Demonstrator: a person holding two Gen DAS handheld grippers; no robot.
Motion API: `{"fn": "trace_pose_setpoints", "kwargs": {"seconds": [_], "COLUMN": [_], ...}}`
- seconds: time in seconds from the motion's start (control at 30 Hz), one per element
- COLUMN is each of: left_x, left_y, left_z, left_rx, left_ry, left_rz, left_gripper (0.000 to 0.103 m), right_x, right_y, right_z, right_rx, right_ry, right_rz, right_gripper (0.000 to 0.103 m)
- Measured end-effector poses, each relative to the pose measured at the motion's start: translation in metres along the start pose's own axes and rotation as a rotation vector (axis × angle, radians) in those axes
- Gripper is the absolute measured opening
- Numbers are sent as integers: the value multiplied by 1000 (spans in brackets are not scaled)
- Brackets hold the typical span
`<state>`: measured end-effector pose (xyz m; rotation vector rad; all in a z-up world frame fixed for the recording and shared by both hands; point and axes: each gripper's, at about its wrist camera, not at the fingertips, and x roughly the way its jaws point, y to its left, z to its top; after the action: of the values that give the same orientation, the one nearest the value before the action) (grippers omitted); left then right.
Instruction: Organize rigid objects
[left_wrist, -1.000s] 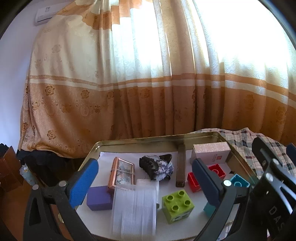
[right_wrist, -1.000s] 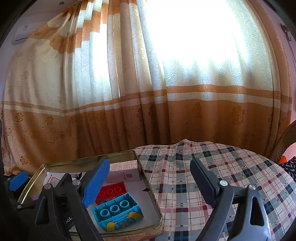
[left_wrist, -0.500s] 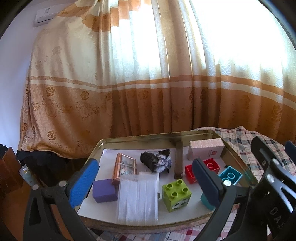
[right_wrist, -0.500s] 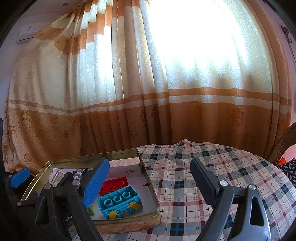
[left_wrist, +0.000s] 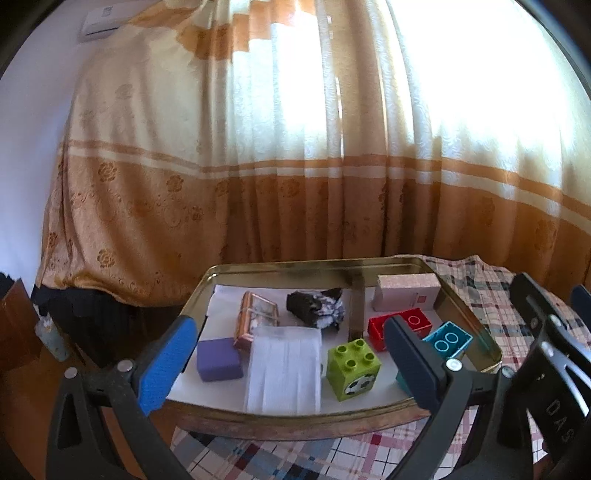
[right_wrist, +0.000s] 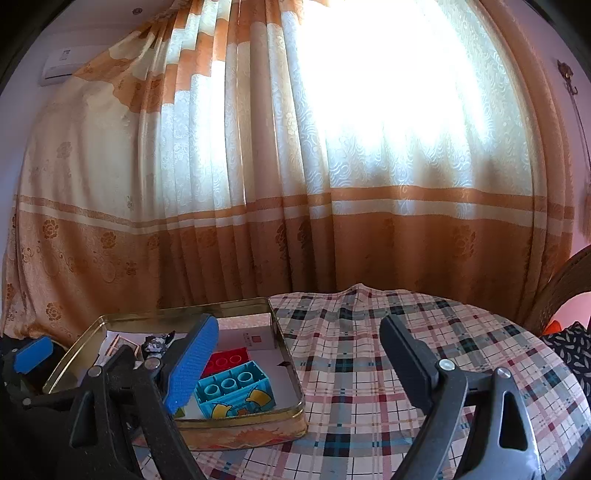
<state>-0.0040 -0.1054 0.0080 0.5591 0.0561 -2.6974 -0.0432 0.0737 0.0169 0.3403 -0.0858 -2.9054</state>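
Hovering just short of the gold tin tray (left_wrist: 476, 314), the left tongs (left_wrist: 291, 358) stand wide apart with nothing gripped between the blue finger and the dark one. Straight ahead, framed between those fingers, lie a ribbed clear plastic piece (left_wrist: 284, 369) and, just to its right, a green block (left_wrist: 352, 363) with a football print on its side. Nearer the blue finger sits a purple block (left_wrist: 218, 360), touching a copper-framed glass box (left_wrist: 256, 319) beyond it. Further ahead rests a crumpled black-and-white object (left_wrist: 317, 304), with a dark upright bar (left_wrist: 356, 306) just to its right. Behind the dark finger a red block (left_wrist: 399, 325) and a teal block (left_wrist: 448, 339) lie side by side, partly hidden by it, and a pale pink box (left_wrist: 406, 295) stands at the far right corner of the tray. Over on the other side, the right tongs (right_wrist: 299, 369) are also spread wide and hold nothing, and between their fingers there is only checked tablecloth (right_wrist: 406, 332) covering the bench. Their blue finger overlaps the tray's right end, where the teal block (right_wrist: 234, 391), lying with a yellow print facing the camera, and the red block (right_wrist: 229, 360) beyond it show just past that finger. The left tongs' blue pad (right_wrist: 33, 354) peeks in at the far left edge. An orange and cream curtain (right_wrist: 295, 221) hangs beyond everything.
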Motion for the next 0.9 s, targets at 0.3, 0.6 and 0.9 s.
{"fn": "trace_pose_setpoints", "kwargs": {"seconds": [0.3,0.6,0.9], "left_x": [-2,-2,-1], "left_y": [-1,-2,0], "left_z": [-2,-2,-2], "left_rx": [8,9,4], "left_ry": [-10,-6,5], "left_rz": [7,10,18], "left_gripper": [103,103,103], "right_x": [-7,-7,-9], "right_y": [-2,-3,-1], "right_z": [-2,-3,-3], "right_rx": [-8,-8,-20], "right_ry": [-13,-15,-22], "right_rz": [-14,-17,-28], "right_gripper": [91,91,91]}}
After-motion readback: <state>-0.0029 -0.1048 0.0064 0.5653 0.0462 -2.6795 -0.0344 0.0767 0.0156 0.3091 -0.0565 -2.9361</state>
